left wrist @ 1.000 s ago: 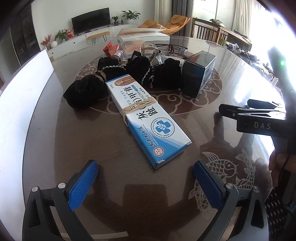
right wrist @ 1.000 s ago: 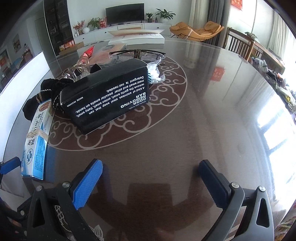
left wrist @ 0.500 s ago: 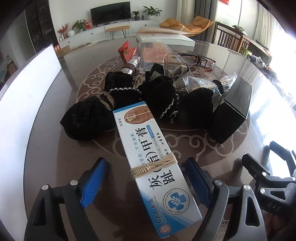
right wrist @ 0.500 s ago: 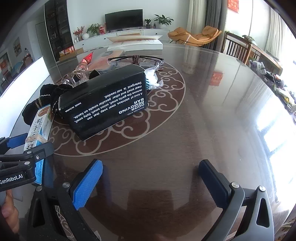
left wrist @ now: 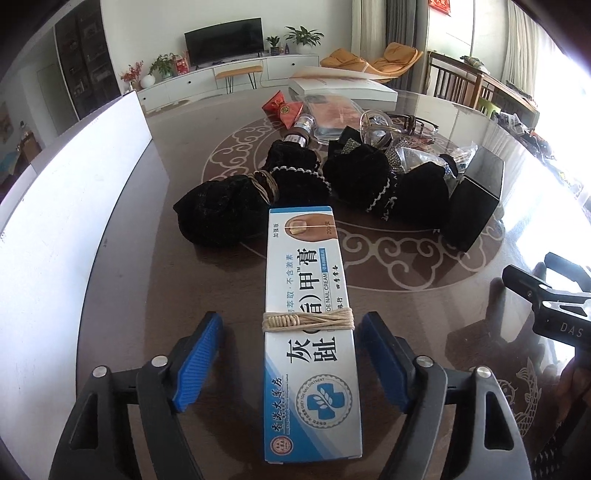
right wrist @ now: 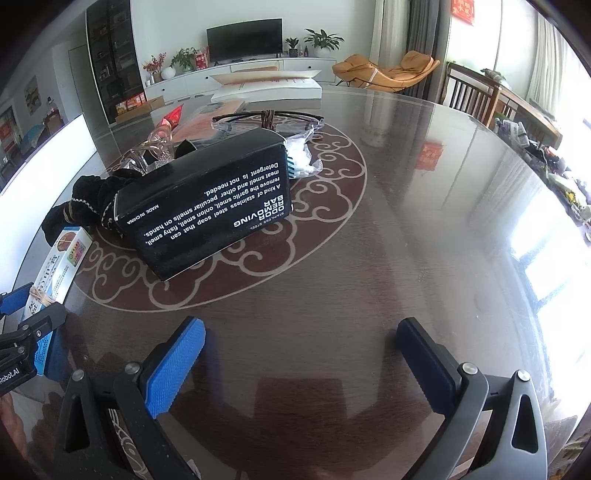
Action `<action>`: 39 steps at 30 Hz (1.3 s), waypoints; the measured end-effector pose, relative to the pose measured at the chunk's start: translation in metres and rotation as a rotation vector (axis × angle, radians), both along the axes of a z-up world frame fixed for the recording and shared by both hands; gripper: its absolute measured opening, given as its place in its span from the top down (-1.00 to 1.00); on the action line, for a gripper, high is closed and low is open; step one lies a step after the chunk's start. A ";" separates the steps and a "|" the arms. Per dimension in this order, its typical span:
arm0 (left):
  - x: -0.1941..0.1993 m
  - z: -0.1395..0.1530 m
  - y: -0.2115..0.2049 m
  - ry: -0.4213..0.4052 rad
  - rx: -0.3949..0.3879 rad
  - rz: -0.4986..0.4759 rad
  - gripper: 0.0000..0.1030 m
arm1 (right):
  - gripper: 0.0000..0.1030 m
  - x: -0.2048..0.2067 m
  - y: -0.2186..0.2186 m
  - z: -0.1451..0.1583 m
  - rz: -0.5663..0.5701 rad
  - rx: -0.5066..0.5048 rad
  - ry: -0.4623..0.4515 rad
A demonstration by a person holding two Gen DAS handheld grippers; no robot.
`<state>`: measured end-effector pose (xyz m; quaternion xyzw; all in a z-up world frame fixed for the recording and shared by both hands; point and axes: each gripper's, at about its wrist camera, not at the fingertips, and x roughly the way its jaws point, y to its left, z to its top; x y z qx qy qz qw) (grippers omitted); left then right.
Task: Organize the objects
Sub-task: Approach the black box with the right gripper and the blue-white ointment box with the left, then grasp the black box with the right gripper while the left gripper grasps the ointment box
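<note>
A home's open living and dining room. A flat TV (left wrist: 224,40) stands on a long white cabinet (left wrist: 221,79) against the far wall, with potted plants (left wrist: 303,36) and flowers (left wrist: 131,72) along it. An orange lounge chair (right wrist: 388,72) sits by curtains (right wrist: 393,40), wooden dining chairs (right wrist: 476,98) ring a round glass-topped table (right wrist: 406,229), and tall dark shelves (right wrist: 110,62) fill the left wall.

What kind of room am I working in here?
Most likely a home living and dining room. A flat-screen TV sits on a low white cabinet with potted plants, an orange lounge chair stands by the curtains, and you're working at a large round table.
</note>
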<state>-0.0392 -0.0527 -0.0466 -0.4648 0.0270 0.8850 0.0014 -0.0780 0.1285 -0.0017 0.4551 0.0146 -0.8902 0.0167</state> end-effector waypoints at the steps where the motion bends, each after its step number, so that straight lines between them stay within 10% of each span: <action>1: -0.003 -0.001 -0.002 0.003 -0.001 0.003 -0.77 | -1.00 0.000 0.000 0.000 -0.002 -0.001 0.000; 13: -0.009 -0.008 -0.015 0.010 0.044 0.036 -1.00 | -1.00 -0.002 0.005 0.004 -0.021 -0.032 -0.027; 17: -0.008 -0.008 -0.015 0.011 0.045 0.037 -1.00 | -1.00 -0.006 0.020 0.050 -0.155 -0.311 0.051; 22: -0.008 -0.008 -0.015 0.011 0.044 0.036 -1.00 | -1.00 -0.050 -0.018 0.096 -0.208 -0.323 0.094; 30: -0.008 -0.008 -0.015 0.011 0.045 0.036 -1.00 | -1.00 -0.081 -0.056 0.045 -0.150 -0.141 -0.022; 39: -0.008 -0.008 -0.015 0.012 0.044 0.035 -1.00 | -0.99 -0.010 0.031 0.024 -0.267 -0.292 0.016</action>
